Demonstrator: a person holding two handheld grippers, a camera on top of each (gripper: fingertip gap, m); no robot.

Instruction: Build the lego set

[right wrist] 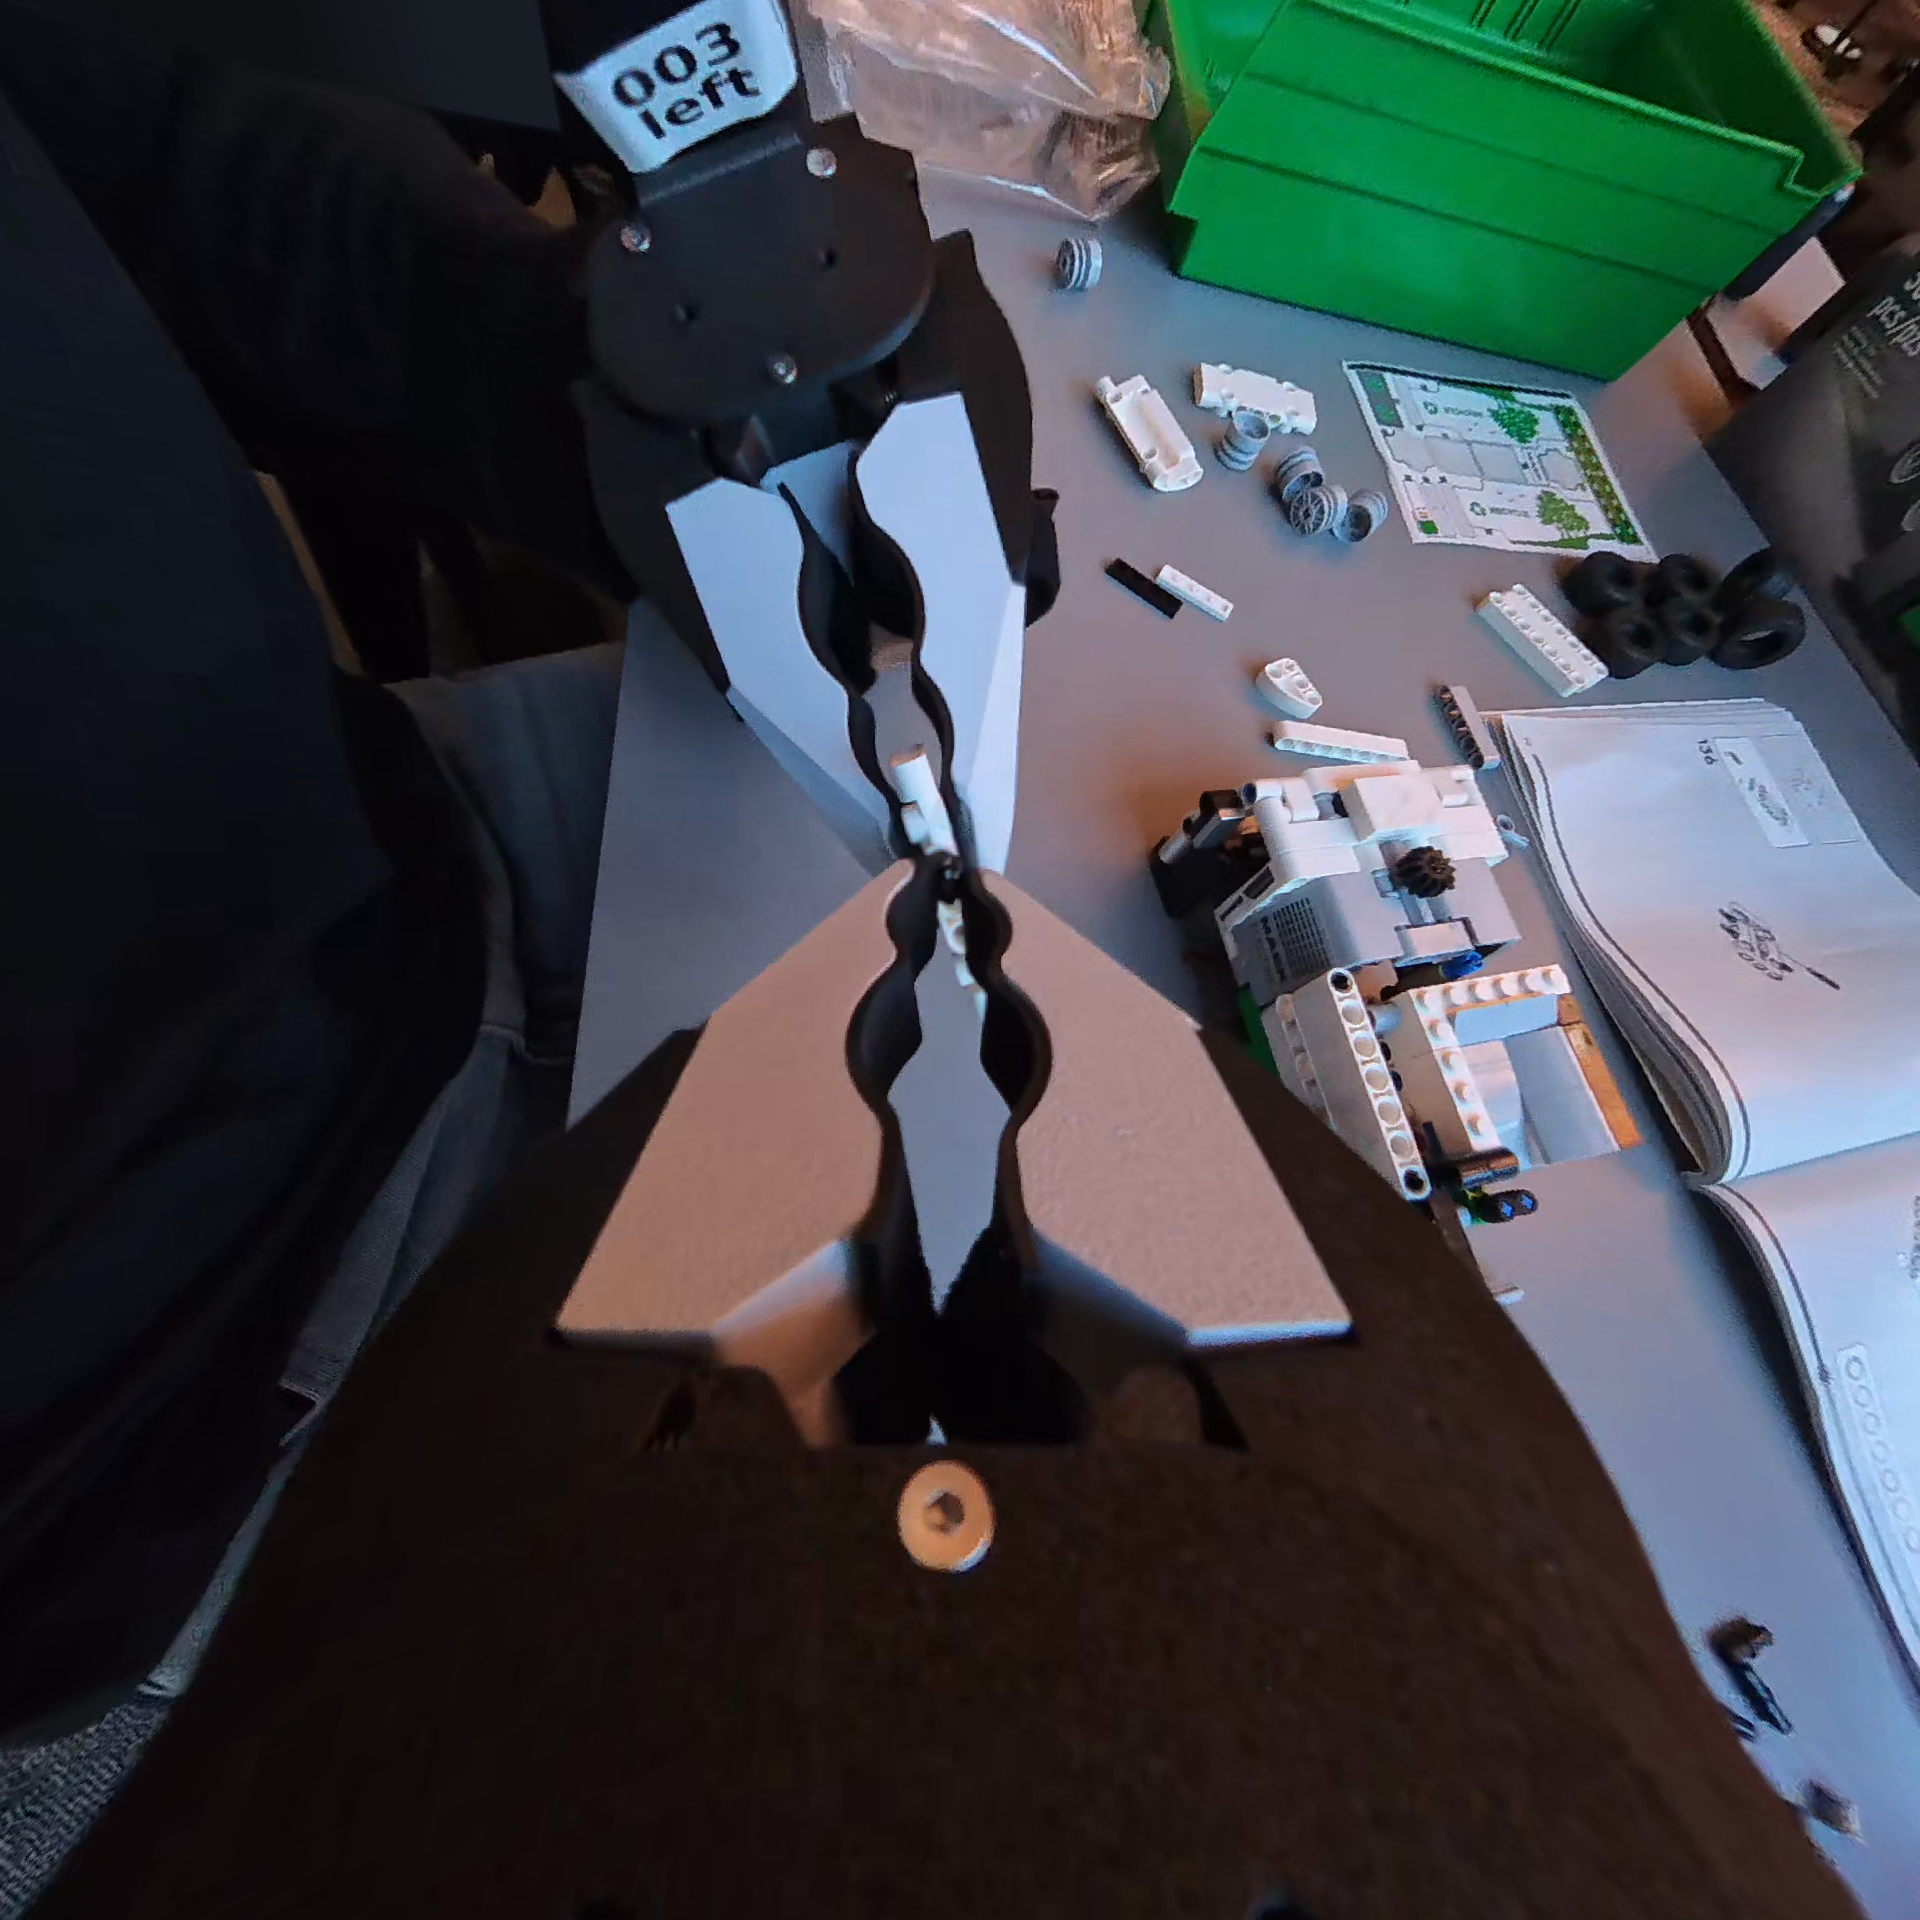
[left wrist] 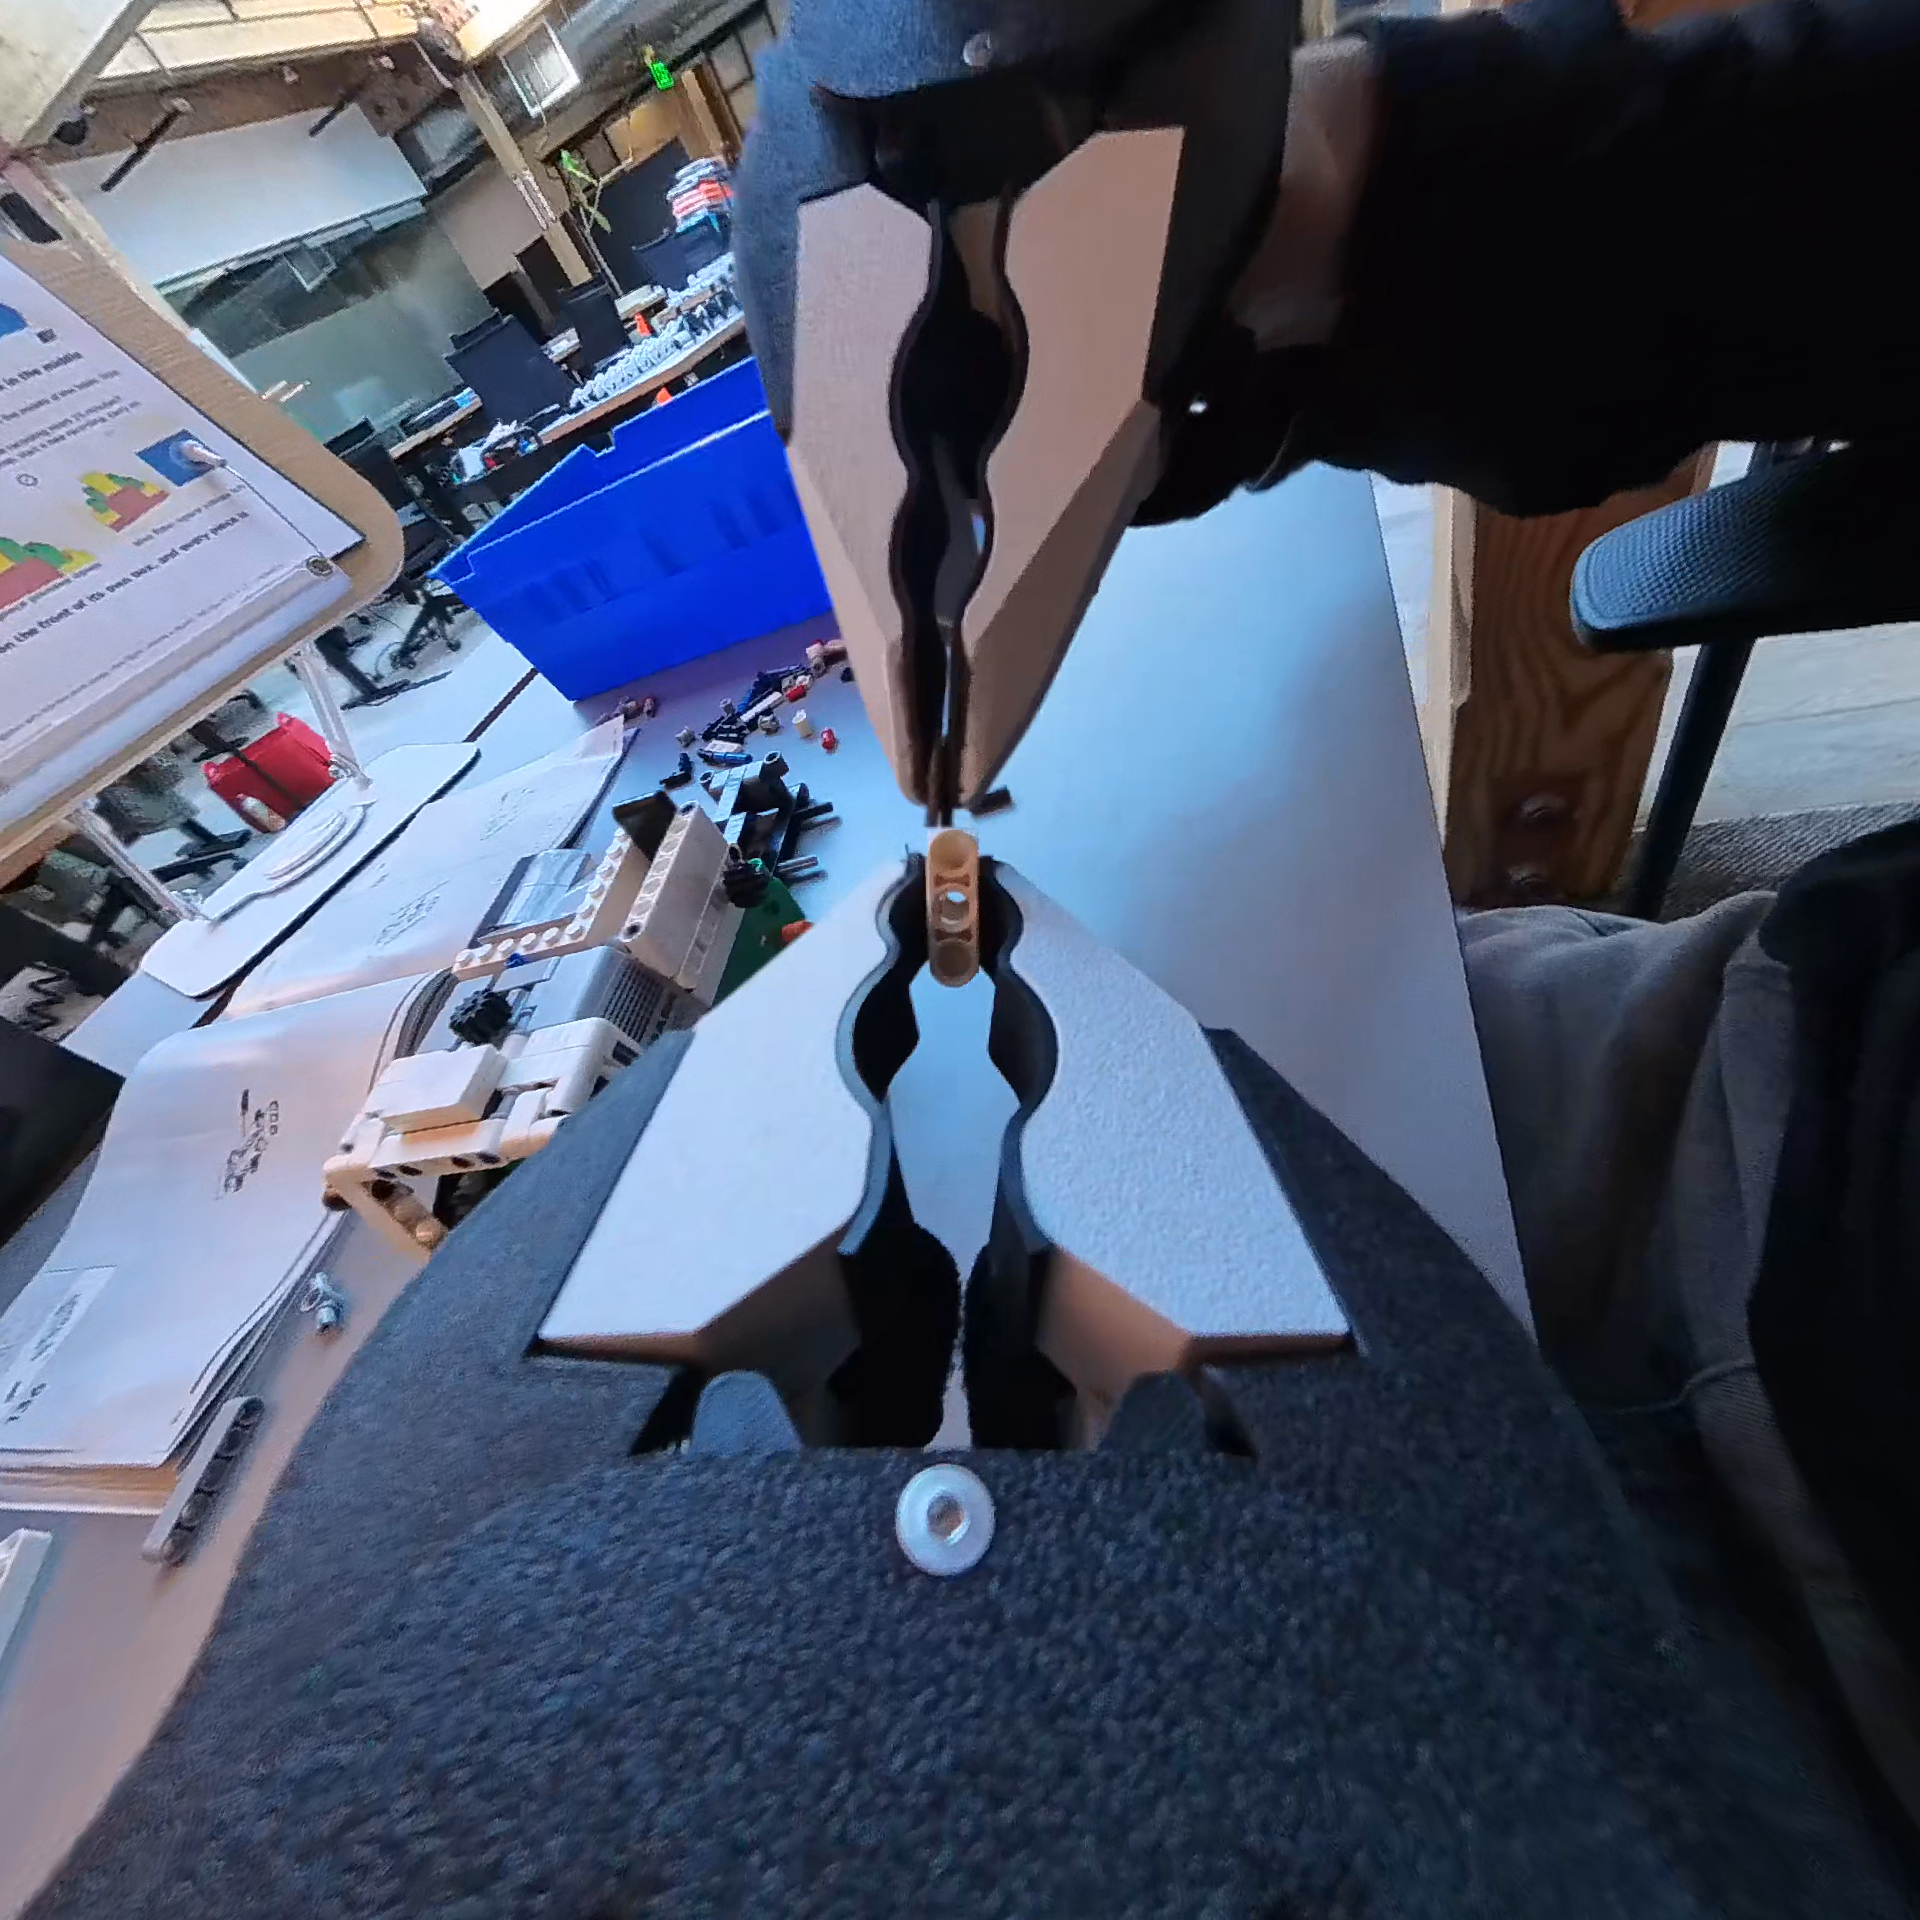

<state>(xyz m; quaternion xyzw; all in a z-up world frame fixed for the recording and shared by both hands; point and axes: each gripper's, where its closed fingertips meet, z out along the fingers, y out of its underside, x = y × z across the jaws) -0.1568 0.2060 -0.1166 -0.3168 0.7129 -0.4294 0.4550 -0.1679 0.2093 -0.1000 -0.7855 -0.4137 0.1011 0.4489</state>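
Note:
My left gripper [left wrist: 951,873] is shut on a small tan Lego connector with round holes [left wrist: 951,909] and holds it upright above the grey table [left wrist: 1195,779]. My right gripper [left wrist: 948,805] comes down from above, tip to tip with it, shut on a thin dark piece [left wrist: 943,727] that points at the connector's top end. In the right wrist view my right gripper [right wrist: 940,871] meets the left gripper [right wrist: 933,831], whose held piece [right wrist: 920,800] looks pale there. The half-built white truck [left wrist: 582,977] [right wrist: 1382,935] stands on the table beside them.
Open instruction booklets [left wrist: 208,1195] [right wrist: 1714,883] lie by the truck. Loose pieces [left wrist: 758,707], black tyres [right wrist: 1683,613], grey wheel hubs [right wrist: 1320,499] and a sticker sheet [right wrist: 1496,457] are scattered about. A blue bin [left wrist: 644,551] and a green bin [right wrist: 1455,156] stand at the back. A person's lap is at the table edge. Only a small space, under 4 cm, lies between the two pairs of fingers.

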